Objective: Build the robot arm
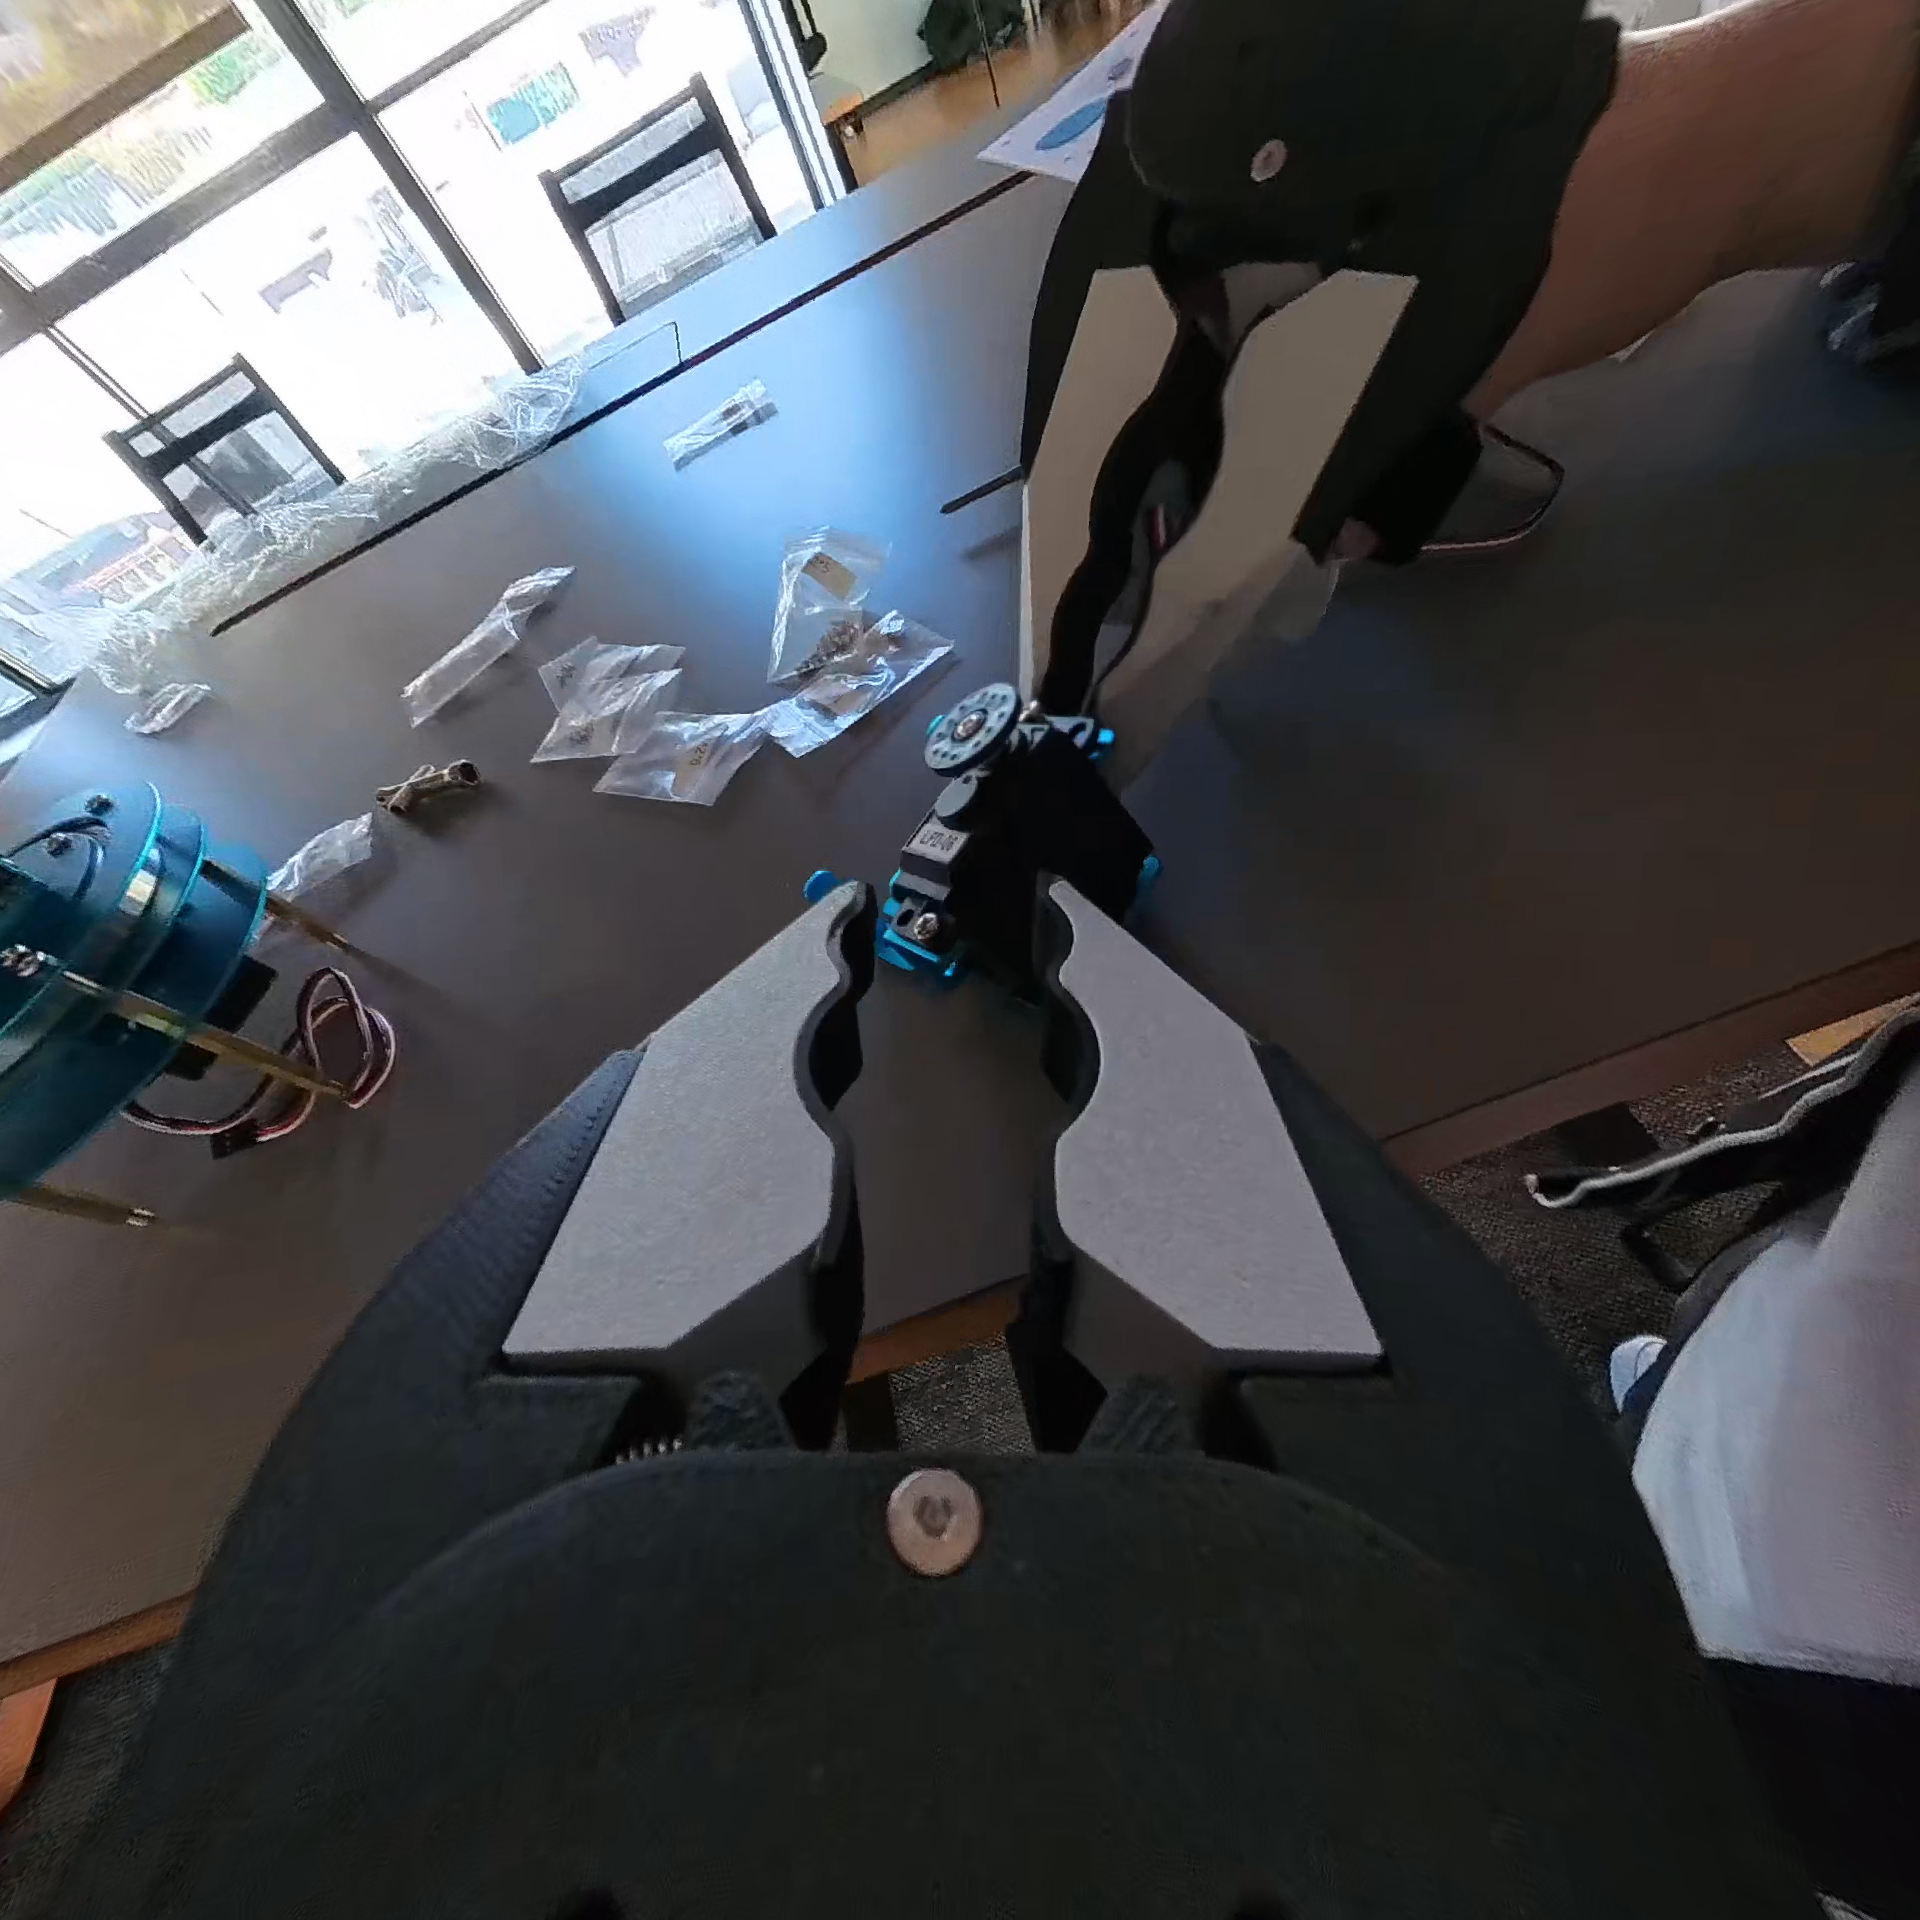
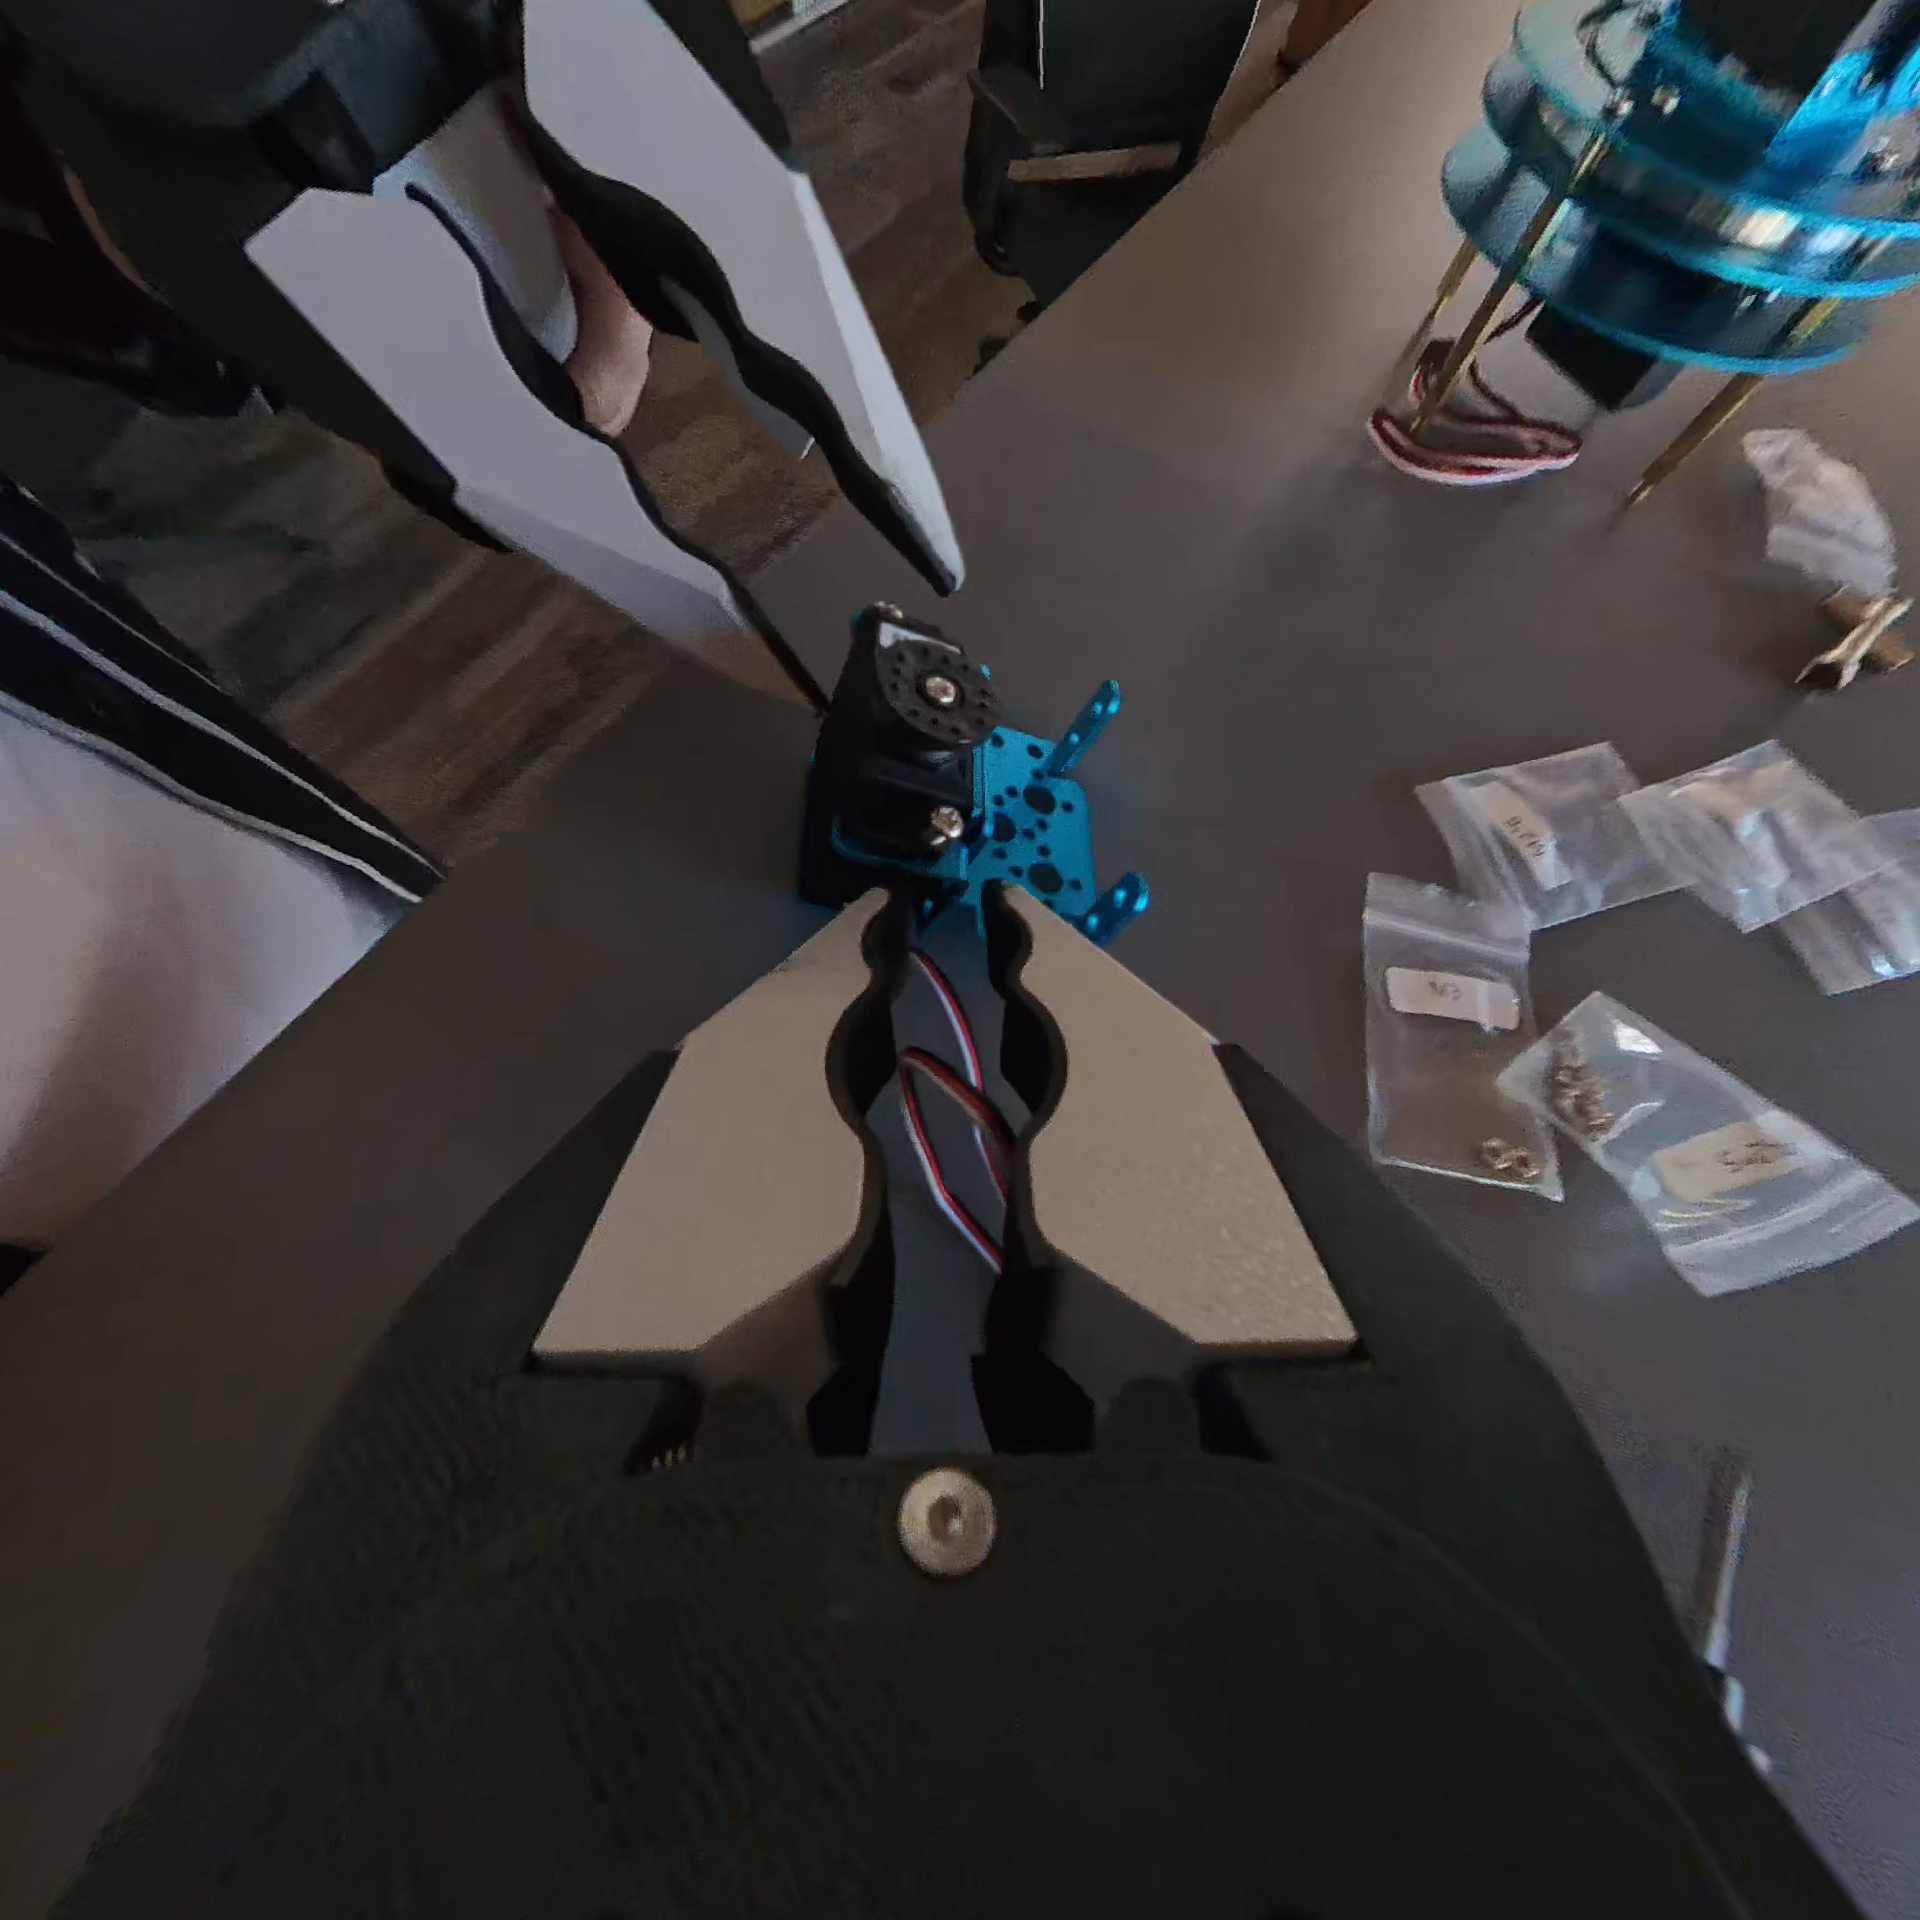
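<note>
A black servo (image 1: 997,831) in a blue metal bracket (image 1: 925,945) stands on the dark table (image 1: 1455,779). My left gripper (image 1: 961,914) is open, its tips on either side of the servo's near end. In the right wrist view the servo (image 2: 914,727) stands just past my right gripper (image 2: 943,906), which is shut on the edge of the blue bracket (image 2: 1029,821). The servo's red, white and black wire (image 2: 956,1091) runs back between the right fingers. The right gripper (image 1: 1081,717) reaches in from the far side. The left gripper (image 2: 883,644) shows open by the servo.
A blue acrylic round base (image 1: 94,956) on brass legs stands at the left, a coiled wire (image 1: 322,1049) under it. Several small clear bags (image 1: 665,717) of hardware and a brass piece (image 1: 426,790) lie behind. The table's front edge (image 1: 1558,1049) is close, with a person's white clothing (image 1: 1766,1403) beside it. My right fingertips sit around 4 cm from my left ones.
</note>
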Demonstrator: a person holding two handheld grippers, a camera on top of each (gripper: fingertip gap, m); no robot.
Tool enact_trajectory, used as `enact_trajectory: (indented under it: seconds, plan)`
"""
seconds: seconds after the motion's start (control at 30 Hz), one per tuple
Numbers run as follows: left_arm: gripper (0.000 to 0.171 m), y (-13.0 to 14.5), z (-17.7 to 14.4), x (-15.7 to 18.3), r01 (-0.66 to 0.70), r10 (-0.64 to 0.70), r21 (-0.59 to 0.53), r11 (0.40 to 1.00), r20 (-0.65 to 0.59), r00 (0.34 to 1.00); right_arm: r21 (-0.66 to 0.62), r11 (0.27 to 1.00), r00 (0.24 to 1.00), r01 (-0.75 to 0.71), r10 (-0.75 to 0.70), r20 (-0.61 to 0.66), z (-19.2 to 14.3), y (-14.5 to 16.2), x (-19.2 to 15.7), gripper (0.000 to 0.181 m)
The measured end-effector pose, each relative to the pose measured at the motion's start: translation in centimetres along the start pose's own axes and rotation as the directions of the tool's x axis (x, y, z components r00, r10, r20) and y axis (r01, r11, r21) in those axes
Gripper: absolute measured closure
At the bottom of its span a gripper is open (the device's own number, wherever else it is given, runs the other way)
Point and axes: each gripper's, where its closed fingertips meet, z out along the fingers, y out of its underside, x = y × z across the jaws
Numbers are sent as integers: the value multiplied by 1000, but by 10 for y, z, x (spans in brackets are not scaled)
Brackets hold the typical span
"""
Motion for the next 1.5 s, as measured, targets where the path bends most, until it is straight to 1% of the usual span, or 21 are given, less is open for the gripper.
enact_trajectory:
  seconds: [0.03,0.07,0.27,0.4,0.47,0.53,0.6,0.67,0.8,1.0,1.03,1.13,1.2,1.3,1.4,1.5]
  plan:
    - [144,1,0,0,-3,3,0,1000,-1,1000,-1,1000,999,-30,30,15,1,0,0,175]
    - [144,2,1,1,-6,6,0,1000,-3,1000,2,999,998,-54,54,23,2,0,0,177]
    - [145,6,5,-1,7,-7,-3,1000,-22,1000,18,973,972,-230,229,54,0,-5,4,181]
    - [144,1,4,-2,15,-14,30,999,-26,1000,-8,949,949,-316,316,1,-4,-3,5,181]
    - [145,-11,-2,-4,-5,6,86,996,-8,1000,-25,933,933,-360,359,-41,-6,-3,5,181]
    - [143,-22,-7,-2,-38,39,117,992,-5,999,-35,915,912,-403,398,-96,-8,-4,5,181]
    - [139,-27,-6,3,-73,75,106,992,-18,997,-58,899,893,-434,422,-154,-9,-6,3,181]
    - [140,-31,-4,5,-121,123,108,987,-8,992,-78,879,871,-470,448,-201,-10,-11,2,181]
    - [146,-31,3,7,-236,235,92,967,23,972,-152,852,848,-501,449,-283,-10,-16,1,181]
    - [158,-29,4,3,-261,259,84,962,28,965,-214,835,837,-507,418,-352,-8,-19,1,180]
    - [158,-29,4,3,-268,267,82,960,21,963,-218,831,834,-512,420,-358,-8,-19,1,180]
    - [151,-25,7,3,-276,277,61,959,-6,961,-226,830,833,-511,414,-367,-8,-20,1,180]
    - [151,-23,7,3,-289,291,50,956,-24,956,-236,831,837,-503,401,-373,-7,-20,0,180]
    - [154,-25,5,6,-324,327,65,944,-47,944,-250,832,840,-495,385,-383,-7,-21,-1,180]
    - [158,-24,4,4,-373,375,58,926,-38,926,-254,826,836,-503,389,-387,-7,-21,-1,180]
    - [159,-24,5,4,-380,382,45,924,-38,924,-251,819,829,-515,402,-388,-7,-21,-1,180]
